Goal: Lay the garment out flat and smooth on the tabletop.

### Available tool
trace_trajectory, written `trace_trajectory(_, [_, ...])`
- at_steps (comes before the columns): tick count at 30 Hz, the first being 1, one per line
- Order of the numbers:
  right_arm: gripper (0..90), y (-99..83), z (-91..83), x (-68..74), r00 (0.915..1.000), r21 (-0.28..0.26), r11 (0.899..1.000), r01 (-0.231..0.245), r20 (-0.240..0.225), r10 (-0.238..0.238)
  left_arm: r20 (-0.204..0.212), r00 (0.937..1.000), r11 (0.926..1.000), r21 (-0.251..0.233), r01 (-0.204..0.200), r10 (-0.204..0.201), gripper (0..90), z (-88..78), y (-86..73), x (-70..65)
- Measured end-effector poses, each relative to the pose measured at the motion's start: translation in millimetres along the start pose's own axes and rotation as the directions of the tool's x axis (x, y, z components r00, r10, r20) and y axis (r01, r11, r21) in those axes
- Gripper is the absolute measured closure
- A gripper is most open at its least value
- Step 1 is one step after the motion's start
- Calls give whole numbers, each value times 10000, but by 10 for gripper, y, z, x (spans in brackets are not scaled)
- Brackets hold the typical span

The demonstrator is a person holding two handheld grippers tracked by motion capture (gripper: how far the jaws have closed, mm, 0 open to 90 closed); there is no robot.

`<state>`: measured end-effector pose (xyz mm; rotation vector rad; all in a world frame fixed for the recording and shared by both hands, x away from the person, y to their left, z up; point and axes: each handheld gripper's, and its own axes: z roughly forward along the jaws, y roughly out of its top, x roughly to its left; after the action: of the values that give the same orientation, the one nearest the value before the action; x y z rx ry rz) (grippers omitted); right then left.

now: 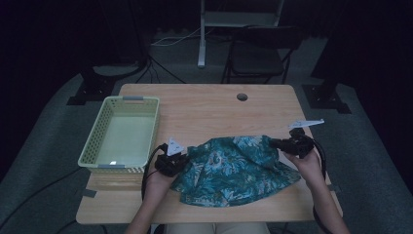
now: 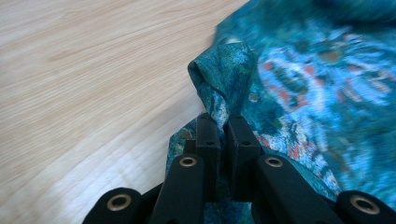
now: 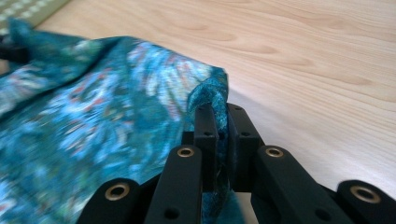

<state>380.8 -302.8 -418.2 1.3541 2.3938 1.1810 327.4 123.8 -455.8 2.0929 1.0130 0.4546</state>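
Pale green plastic, the basket (image 1: pixel 119 134) sits at the table's (image 1: pixel 209 105) left side, apart from the work. Just right of it the left gripper (image 1: pixel 181 157) pinches the near-left edge of the teal patterned cloth (image 1: pixel 234 168), which spreads across the table's front middle between the two hands. At the cloth's far-right corner the right gripper (image 1: pixel 272 143) is clamped on it as well.

The left gripper view shows what the high view cannot: a peaked fold of cloth (image 2: pixel 224 79) rising from between the closed jaws of the left gripper (image 2: pixel 224 122). The right gripper view shows a bunched corner (image 3: pixel 208 95) nipped in the right gripper (image 3: pixel 217 112), and, at its top left, what may be the basket's rim (image 3: pixel 28 9), though blurred.
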Motion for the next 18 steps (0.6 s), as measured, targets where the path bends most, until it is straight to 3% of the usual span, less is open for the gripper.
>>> trace_trajectory(6, [844, 41, 79, -262, 9967, 414, 9974, -587, 582, 562, -651, 9979, 9997, 238, -61, 77, 860, 28, -12, 54])
trace_trajectory(9, [844, 15, 103, -392, 9942, 566, 9950, -825, 743, 782, -509, 9987, 9995, 302, 112, -96, 861, 69, -46, 98])
trace_trajectory(13, [841, -22, 151, -524, 9935, 901, 9905, -1041, 551, 994, -377, 9986, 9985, 378, 389, -374, 861, 138, -88, 143])
trace_trajectory(15, [823, -28, 176, -568, 9928, 1014, 9886, -1116, 560, 1063, -520, 9978, 9987, 261, 431, -417, 858, 158, -87, 148])
trace_trajectory(18, [758, -23, 176, -630, 9837, 1045, 9849, -1382, 1297, 1243, -781, 9961, 9992, 12, 410, -408, 829, 170, -82, 174])
